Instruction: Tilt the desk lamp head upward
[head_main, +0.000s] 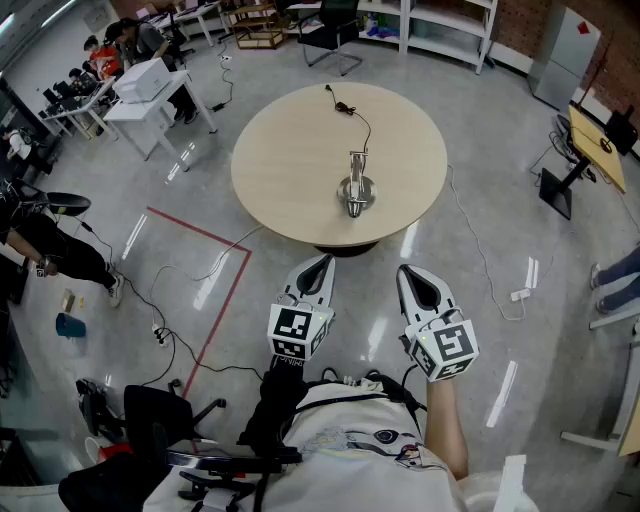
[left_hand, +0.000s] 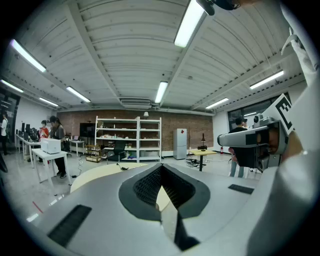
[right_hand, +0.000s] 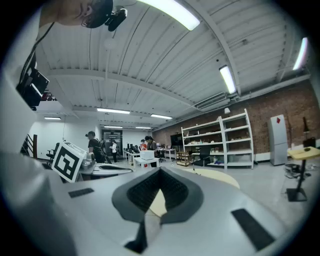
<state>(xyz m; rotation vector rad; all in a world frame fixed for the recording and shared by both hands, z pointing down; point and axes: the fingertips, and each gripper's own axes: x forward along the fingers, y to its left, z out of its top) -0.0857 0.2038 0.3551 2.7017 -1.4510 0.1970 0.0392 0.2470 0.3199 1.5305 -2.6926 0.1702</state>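
Both pairs of jaws are pressed together, empty: the left gripper (head_main: 318, 268) and the right gripper (head_main: 412, 275) hang side by side. At their twelve o'clock, well apart, stands the small silver metal desk lamp (head_main: 356, 188), near the middle of the round beige wooden table (head_main: 290, 150).

Silver desk lamp (head_main: 357, 190), beige round table (head_main: 290, 150), red floor tape (head_main: 200, 229)

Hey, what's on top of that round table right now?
Only a desk lamp near the middle of the round table, with its black cord trailing toward the far edge. The spot under its base is covered.
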